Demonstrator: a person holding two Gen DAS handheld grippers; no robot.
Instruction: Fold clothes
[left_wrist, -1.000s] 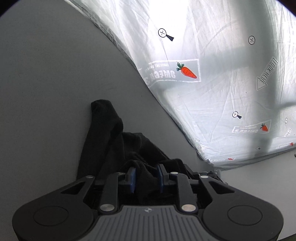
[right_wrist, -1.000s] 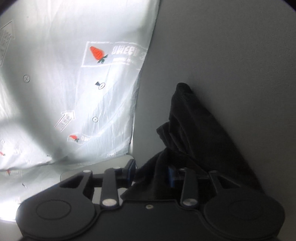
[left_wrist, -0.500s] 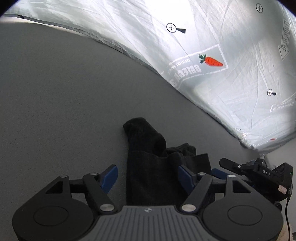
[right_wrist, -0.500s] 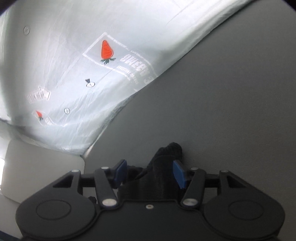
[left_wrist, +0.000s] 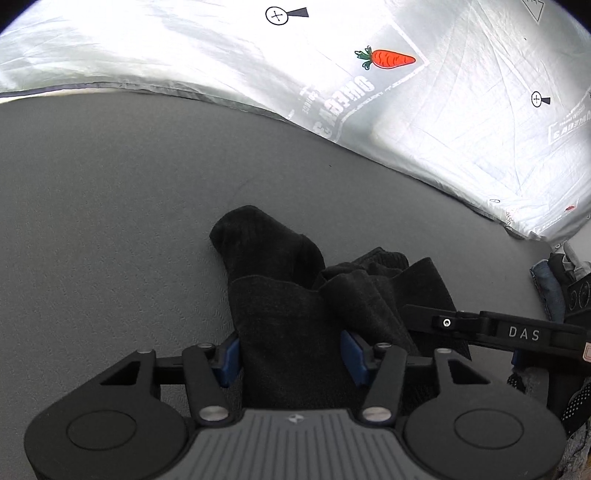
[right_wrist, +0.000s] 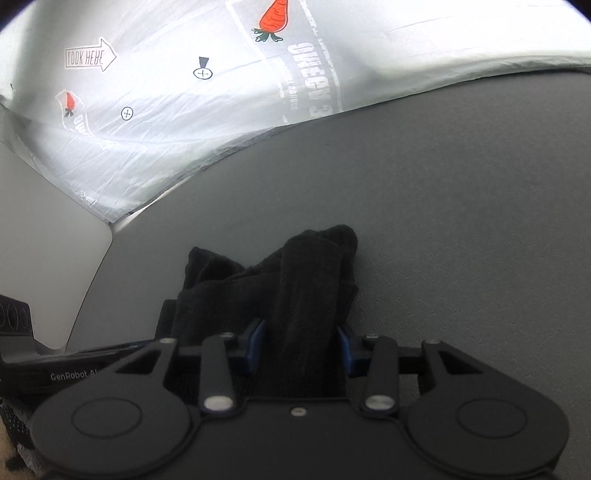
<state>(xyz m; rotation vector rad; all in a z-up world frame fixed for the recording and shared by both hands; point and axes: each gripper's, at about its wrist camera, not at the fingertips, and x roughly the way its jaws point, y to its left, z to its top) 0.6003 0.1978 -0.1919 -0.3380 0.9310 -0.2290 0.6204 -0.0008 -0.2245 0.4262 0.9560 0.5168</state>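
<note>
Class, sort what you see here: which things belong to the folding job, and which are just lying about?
Job: black garment; left gripper, closing around it; right gripper, closing around it.

Lying about: carrot-print sheet; clothes pile at the mat's edge.

Glare whitens the printed sheet (left_wrist: 221, 55); fisheye edges bend and darken.

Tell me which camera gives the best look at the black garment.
The left wrist view. There the black garment spreads widest on the grey surface, showing its rounded end and side folds, with the left gripper closing around it. The right wrist view shows a narrower bunched band running between the closing right gripper.
</note>
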